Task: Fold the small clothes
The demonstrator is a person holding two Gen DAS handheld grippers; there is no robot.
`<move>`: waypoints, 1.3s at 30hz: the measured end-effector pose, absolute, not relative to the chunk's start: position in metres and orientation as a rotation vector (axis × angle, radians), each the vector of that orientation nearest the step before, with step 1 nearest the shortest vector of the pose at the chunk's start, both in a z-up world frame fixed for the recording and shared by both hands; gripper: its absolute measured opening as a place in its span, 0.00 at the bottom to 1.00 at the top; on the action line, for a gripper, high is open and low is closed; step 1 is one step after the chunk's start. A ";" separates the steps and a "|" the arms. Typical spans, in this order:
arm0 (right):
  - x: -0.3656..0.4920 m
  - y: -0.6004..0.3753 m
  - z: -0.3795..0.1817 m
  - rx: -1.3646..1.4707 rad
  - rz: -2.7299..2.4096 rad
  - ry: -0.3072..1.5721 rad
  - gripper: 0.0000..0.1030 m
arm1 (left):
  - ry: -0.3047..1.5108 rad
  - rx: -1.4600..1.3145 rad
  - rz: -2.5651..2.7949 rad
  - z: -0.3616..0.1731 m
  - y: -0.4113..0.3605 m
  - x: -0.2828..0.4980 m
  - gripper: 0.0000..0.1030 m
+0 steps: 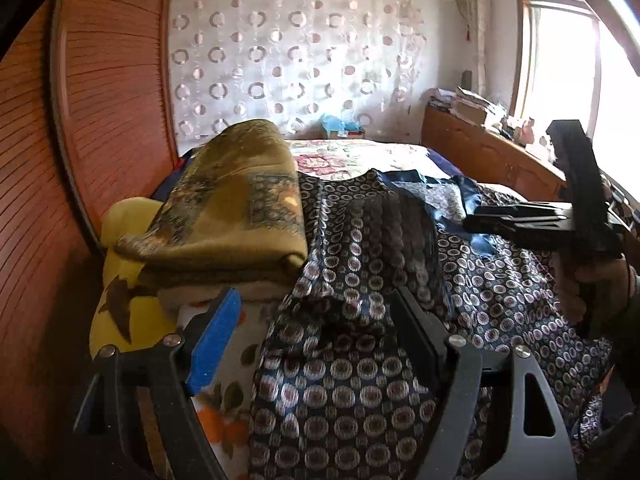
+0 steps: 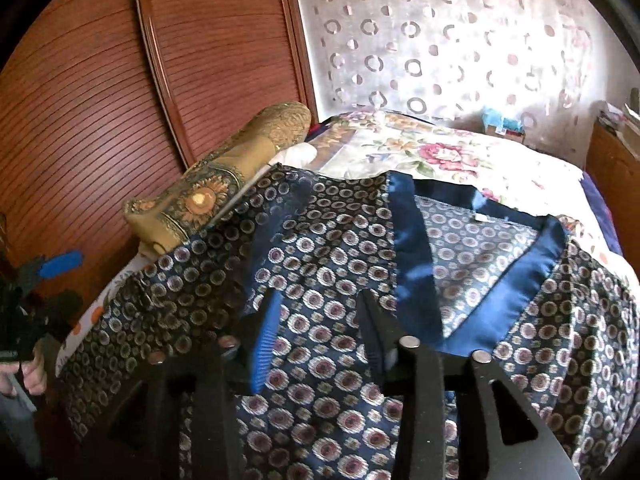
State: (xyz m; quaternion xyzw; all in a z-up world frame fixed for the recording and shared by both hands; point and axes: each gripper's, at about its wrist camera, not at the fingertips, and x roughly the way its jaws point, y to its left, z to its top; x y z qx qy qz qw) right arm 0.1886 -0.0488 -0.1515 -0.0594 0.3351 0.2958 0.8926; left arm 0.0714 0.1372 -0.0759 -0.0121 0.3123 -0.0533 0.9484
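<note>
Navy satin trim marks the neckline of the circle-patterned top [image 2: 460, 240], spread across the middle of the frame on the floral bedspread [image 2: 440, 160]. My right gripper [image 2: 316, 328] hangs partly parted and empty above it; my left gripper [image 1: 312, 336] gapes wide, also empty. One sleeve looks turned in; most folding remains.

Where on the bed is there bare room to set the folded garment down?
Free: the floral bedspread beyond the garment's collar, up to the curtain. Crowded: the left edge, where the folded blanket lies against the garment by the wardrobe.
</note>
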 end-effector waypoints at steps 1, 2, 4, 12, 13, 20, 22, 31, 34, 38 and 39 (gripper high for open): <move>0.184 -0.051 -0.150 -0.134 0.605 0.695 0.52 | 0.644 -0.010 -0.121 -0.076 0.135 0.080 0.74; 0.183 -0.055 -0.152 -0.145 0.595 0.698 0.54 | 0.651 0.003 -0.128 -0.077 0.132 0.088 0.68; 0.183 -0.063 -0.154 -0.169 0.572 0.711 0.60 | 0.672 0.025 -0.138 -0.079 0.128 0.104 0.63; 0.188 -0.115 -0.176 -0.245 0.468 0.804 0.60 | 0.740 0.060 -0.167 -0.083 0.116 0.160 0.42; 0.188 -0.120 -0.178 -0.250 0.458 0.816 0.60 | 0.747 0.068 -0.168 -0.084 0.115 0.164 0.40; 0.188 -0.136 -0.186 -0.233 0.462 0.827 0.63 | 0.811 0.121 -0.155 -0.092 0.105 0.200 0.29; 0.186 -0.137 -0.186 -0.234 0.457 0.826 0.64 | 0.835 0.142 -0.140 -0.095 0.101 0.211 0.29; 0.192 -0.138 -0.191 -0.230 0.443 0.828 0.70 | 0.889 0.218 -0.073 -0.105 0.096 0.246 0.29; 0.192 -0.138 -0.191 -0.230 0.442 0.828 0.70 | 0.896 0.258 -0.053 -0.107 0.093 0.251 0.29; 0.191 -0.138 -0.191 -0.230 0.442 0.827 0.71 | 0.908 0.353 -0.010 -0.113 0.087 0.251 0.04; 0.191 -0.138 -0.191 -0.230 0.442 0.827 0.71 | 0.902 0.355 -0.012 -0.111 0.088 0.250 0.03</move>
